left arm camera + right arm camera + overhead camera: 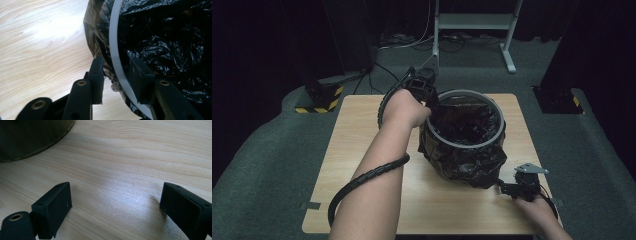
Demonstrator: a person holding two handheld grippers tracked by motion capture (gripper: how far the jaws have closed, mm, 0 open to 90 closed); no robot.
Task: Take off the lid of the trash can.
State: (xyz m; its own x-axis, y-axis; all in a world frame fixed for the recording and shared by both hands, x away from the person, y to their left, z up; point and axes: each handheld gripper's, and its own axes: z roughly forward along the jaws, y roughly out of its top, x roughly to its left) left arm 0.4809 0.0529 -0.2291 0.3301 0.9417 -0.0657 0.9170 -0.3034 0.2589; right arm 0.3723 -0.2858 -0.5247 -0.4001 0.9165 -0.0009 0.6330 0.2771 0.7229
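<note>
Left tool [116, 75] straddles one bin's [499, 112] rim unclenched (one bag [467, 160]); right tool [116, 205] released

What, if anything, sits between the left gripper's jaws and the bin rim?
Nothing visible. The left gripper already straddles the bin rim, one jaw outside over the bag edge, one inside. A gap still shows beside the rim.

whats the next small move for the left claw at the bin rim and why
Probably close the left claw the rest of the way. Its jaws straddle the grey rim of the bin, one outside over the black bag, one inside, with a gap left. The right claw rests open over the table.
</note>
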